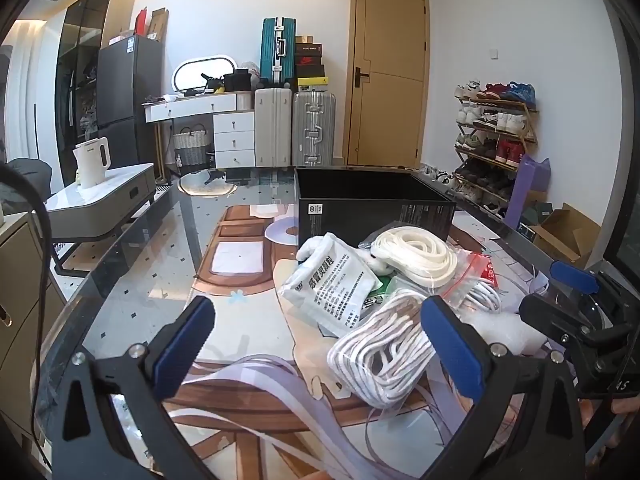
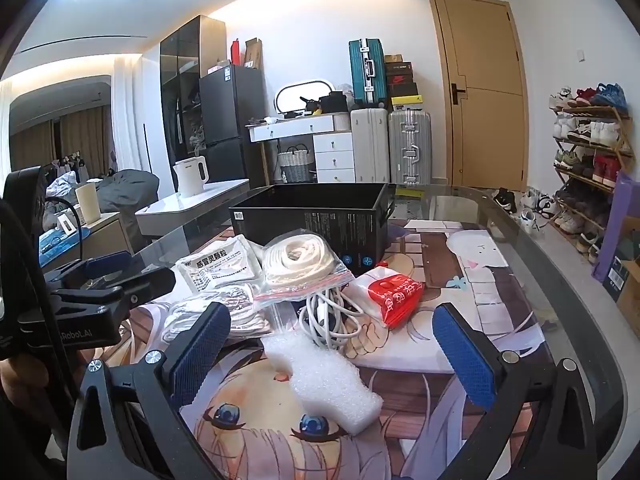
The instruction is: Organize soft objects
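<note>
Both tools hover over the glass table [image 2: 520,248], nothing gripped. Left gripper [image 1: 320,340]: jaws spread to full width, empty; the bag of white cord [image 1: 384,356] lies partly between them, nearer the right-hand pad, apparently untouched. Right gripper [image 2: 332,348]: jaws likewise spread wide, empty, with the white foam piece [image 2: 332,380] on the mat between them.

Pile sits near table centre. In the right wrist view the black box [image 2: 316,216] stands open at 12 o'clock, the white sachet [image 2: 212,266] at 10, the bagged flat cream band [image 2: 300,260] touching the box front, the charger cable [image 2: 332,316] just beyond the foam, and the red packet [image 2: 396,294] at 1.

Risks, judged:
- Items overlap; closing on the cord bag could drag the sachet or zip bag along.
- Slippery plastic may slide out of a pinch.
- The grippers are near each other; simultaneous reaches could collide.

Orientation: foam long axis runs roughly 11 to 5 in the right view. Cord bag long axis runs roughly 1 to 7 in the left view.
</note>
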Demonstrator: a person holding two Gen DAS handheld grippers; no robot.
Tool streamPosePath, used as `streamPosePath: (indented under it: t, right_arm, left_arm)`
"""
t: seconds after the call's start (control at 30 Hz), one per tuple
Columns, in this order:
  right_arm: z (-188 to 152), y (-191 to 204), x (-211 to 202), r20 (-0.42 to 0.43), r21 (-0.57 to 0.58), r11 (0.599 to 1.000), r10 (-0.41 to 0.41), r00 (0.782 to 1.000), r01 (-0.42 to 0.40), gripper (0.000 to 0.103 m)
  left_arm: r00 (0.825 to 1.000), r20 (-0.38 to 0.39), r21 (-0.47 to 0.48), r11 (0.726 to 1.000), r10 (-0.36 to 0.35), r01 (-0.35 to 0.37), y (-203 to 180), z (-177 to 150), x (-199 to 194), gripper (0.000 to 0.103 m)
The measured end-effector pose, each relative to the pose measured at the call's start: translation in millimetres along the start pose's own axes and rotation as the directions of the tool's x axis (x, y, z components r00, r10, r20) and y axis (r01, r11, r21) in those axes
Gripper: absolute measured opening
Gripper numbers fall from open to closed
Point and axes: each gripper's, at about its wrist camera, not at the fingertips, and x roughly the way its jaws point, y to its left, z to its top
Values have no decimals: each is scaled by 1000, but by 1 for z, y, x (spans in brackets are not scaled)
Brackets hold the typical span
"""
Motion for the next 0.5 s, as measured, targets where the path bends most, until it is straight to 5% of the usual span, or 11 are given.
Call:
streamPosePath:
  t: [0.5]
  right_arm:
    - [-1,4,-2,-8,-6,1000,7,1000,-7,103]
  left_arm:
    - [1000,25,-9,1000,16,-16,0,-1,1,103]
